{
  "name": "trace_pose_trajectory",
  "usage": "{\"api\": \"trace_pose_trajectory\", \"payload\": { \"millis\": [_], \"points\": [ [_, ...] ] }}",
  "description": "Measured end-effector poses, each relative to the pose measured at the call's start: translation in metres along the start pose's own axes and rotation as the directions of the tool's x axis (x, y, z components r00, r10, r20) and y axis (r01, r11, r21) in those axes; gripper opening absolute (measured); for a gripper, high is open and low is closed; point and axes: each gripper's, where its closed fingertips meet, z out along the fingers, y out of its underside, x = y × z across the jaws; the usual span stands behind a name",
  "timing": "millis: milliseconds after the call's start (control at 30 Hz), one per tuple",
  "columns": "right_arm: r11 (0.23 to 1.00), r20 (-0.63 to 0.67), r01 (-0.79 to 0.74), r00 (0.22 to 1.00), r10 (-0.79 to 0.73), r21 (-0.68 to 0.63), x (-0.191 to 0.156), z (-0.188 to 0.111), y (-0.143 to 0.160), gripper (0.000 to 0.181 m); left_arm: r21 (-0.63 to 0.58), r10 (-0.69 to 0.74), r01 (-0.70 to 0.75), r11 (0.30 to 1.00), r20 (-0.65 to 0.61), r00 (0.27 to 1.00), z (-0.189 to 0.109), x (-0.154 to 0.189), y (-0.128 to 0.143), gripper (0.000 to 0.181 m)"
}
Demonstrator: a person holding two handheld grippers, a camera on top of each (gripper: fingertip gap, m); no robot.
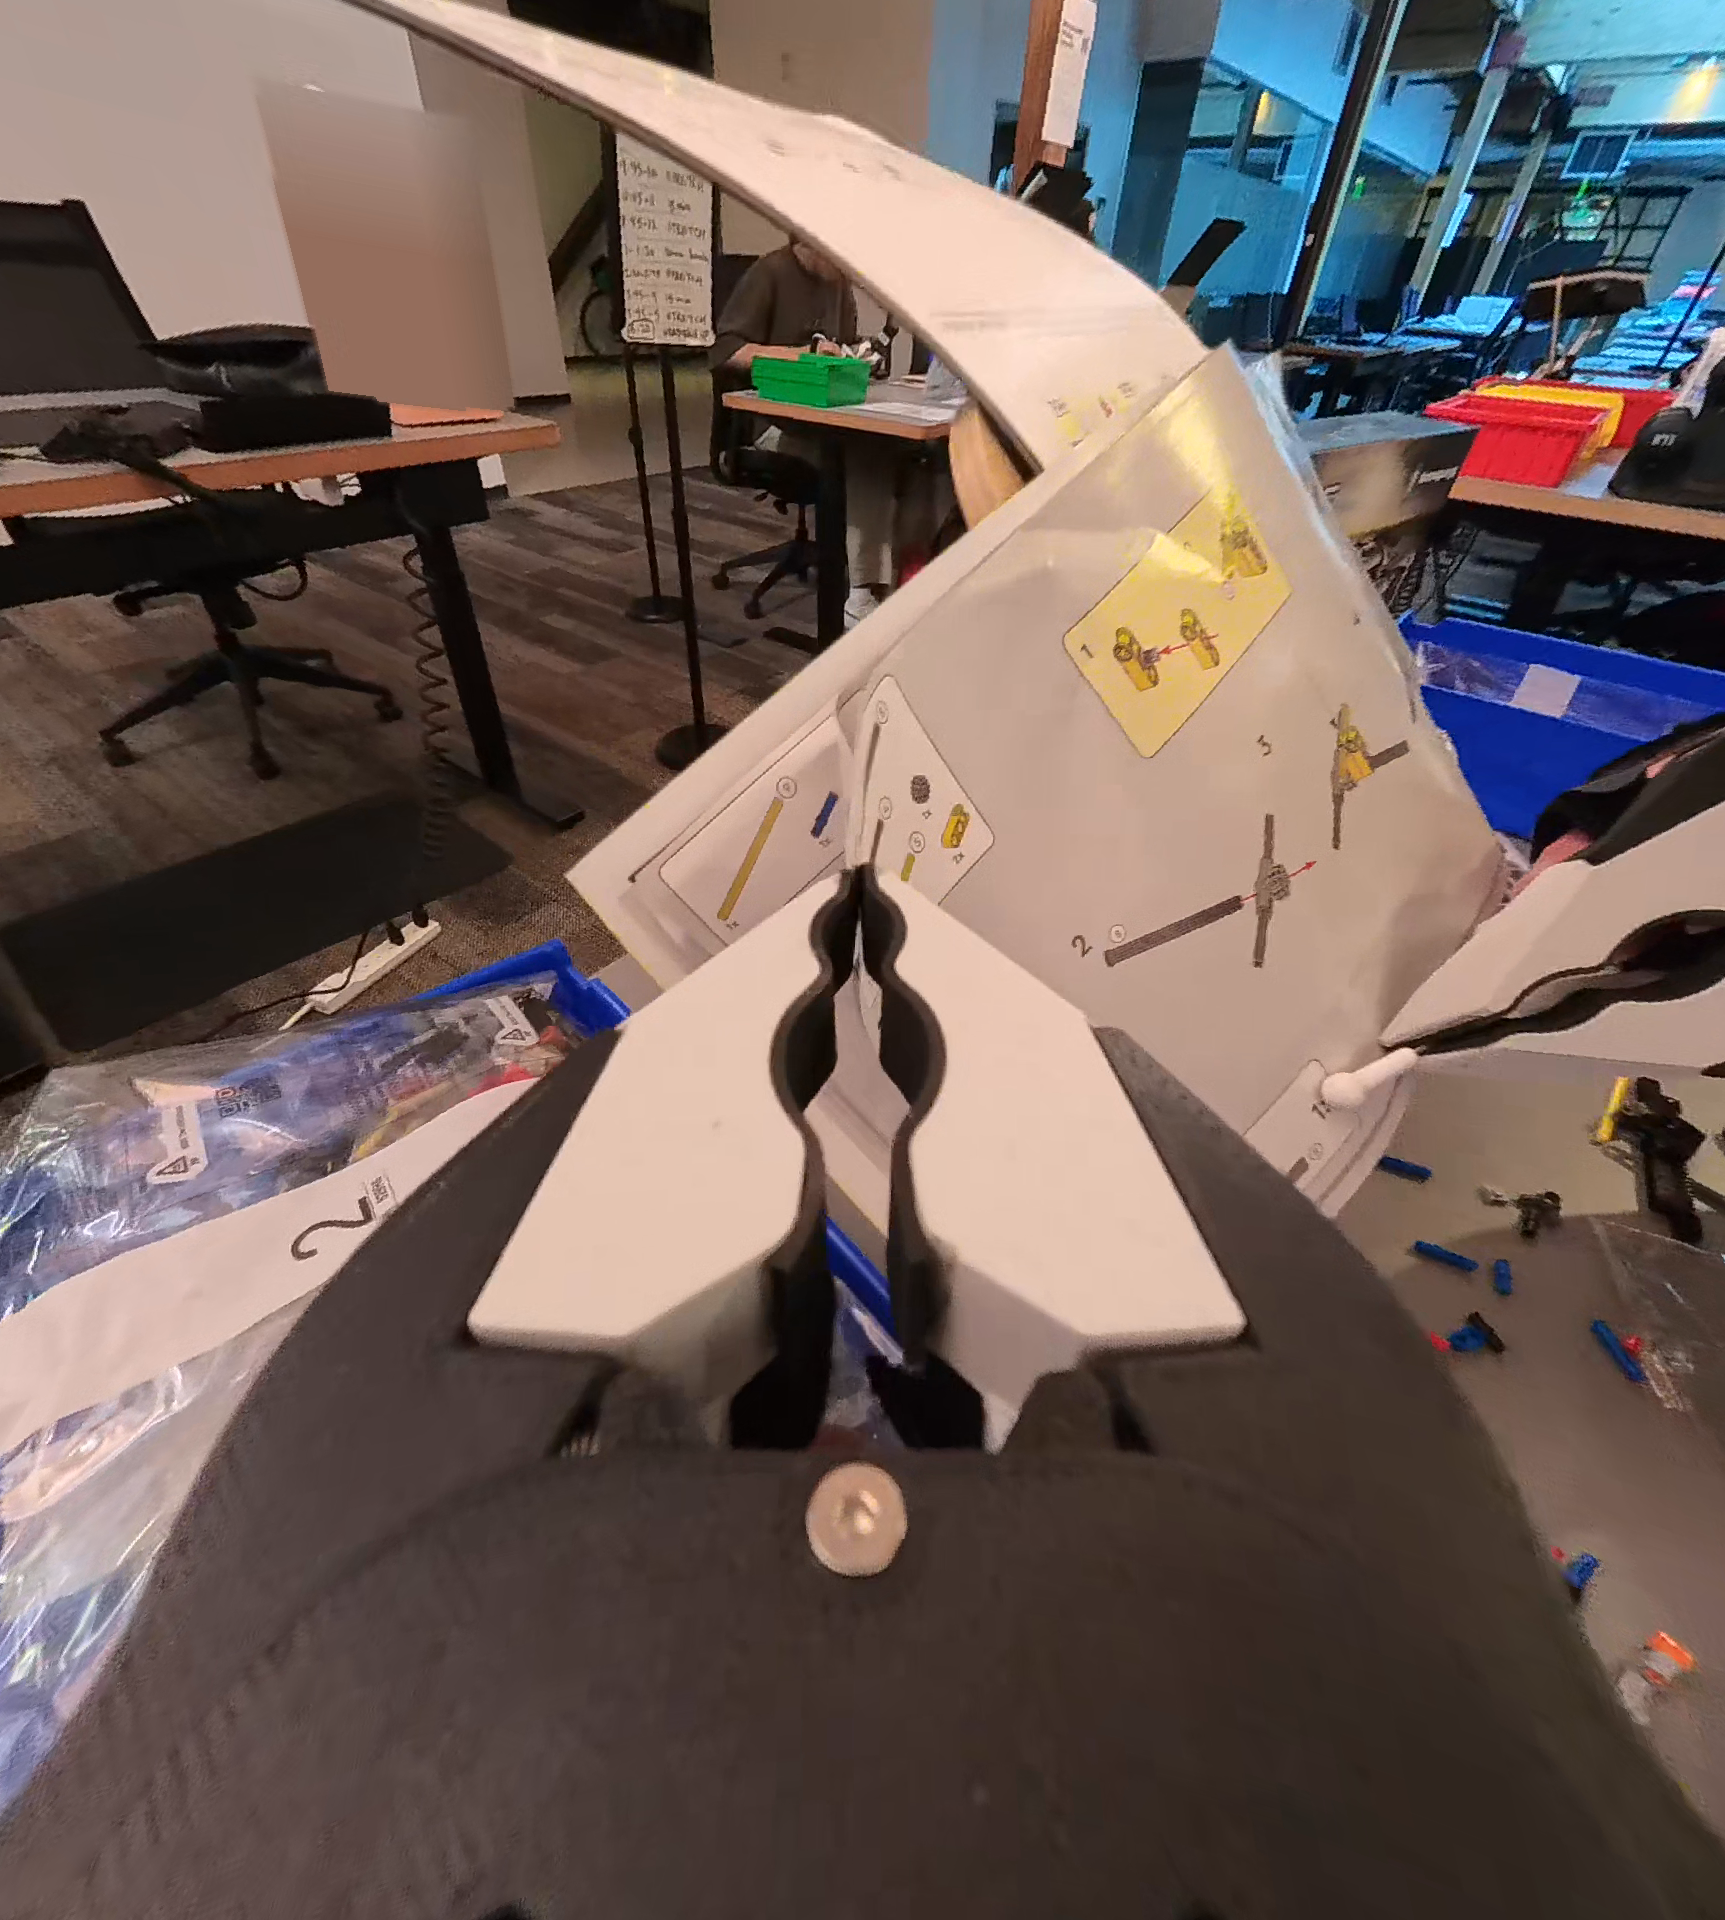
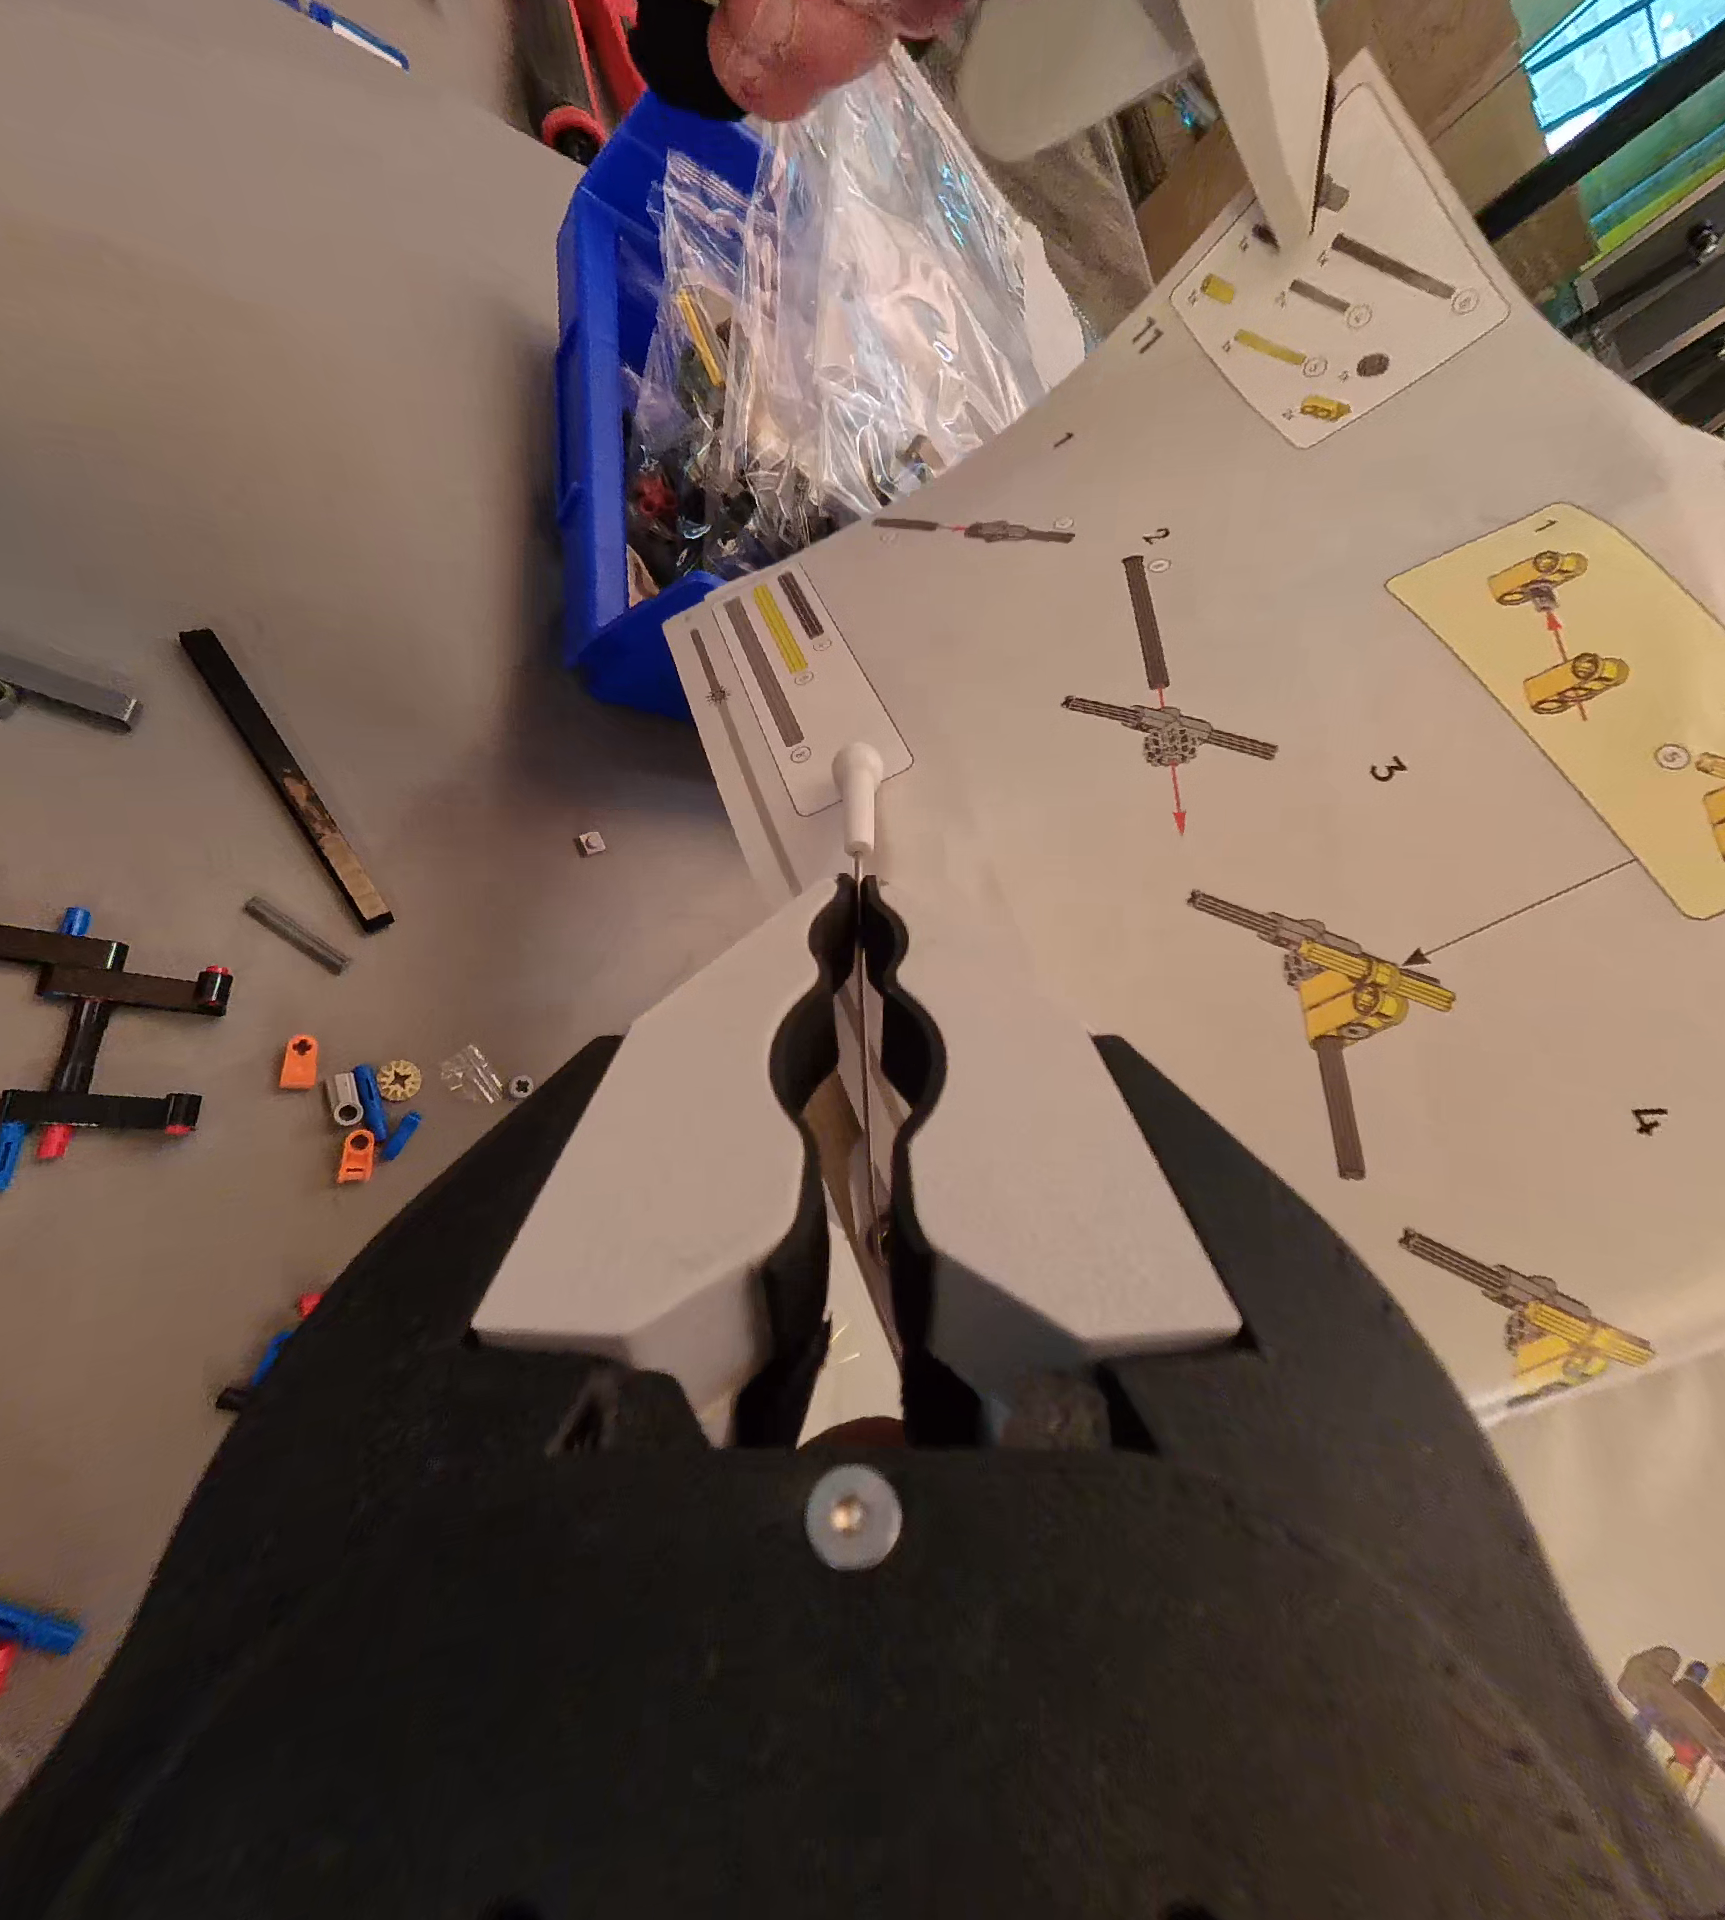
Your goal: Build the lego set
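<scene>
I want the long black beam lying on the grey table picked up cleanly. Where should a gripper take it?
Probably at the middle of the black beam, from above, fingers closing across its narrow width. It lies flat, with bare table along both long sides.

Open office, patterned carpet (image 1: 162, 675), wooden desks (image 1: 245, 462), black chair (image 1: 214, 644), whiteboard (image 1: 666, 244)

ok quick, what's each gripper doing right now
left gripper: closed on a page of the instruction booklet.
right gripper: closed on the booklet page's edge, white-tipped pin poking from its tips.
</scene>
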Motion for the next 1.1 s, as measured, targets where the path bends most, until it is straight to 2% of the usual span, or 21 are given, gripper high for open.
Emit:
{"api": "trace_pose_trajectory", "payload": {
  "millis": [200,600,1100],
  "points": [
    [1.0,0.002,0.008,1.0,-0.008,0.028,0.0,0.0,-0.001,0.0,0.004,0.004,-0.004,1.0,0.001,1.0,-0.007,0.002,-0.01,0.0],
    [0.994,0.083,0.087,0.992,-0.092,0.067,-0.011,0.0,0.001,0.0,-0.017,-0.002,0.003,1.0,0.032,0.999,-0.006,-0.004,-0.017,0.0],
    [0.991,0.094,0.107,0.989,-0.115,0.086,-0.014,-0.001,0.002,0.0,-0.006,-0.002,0.002,1.0,0.017,1.0,-0.007,-0.001,-0.028,0.0]
  ]
}}
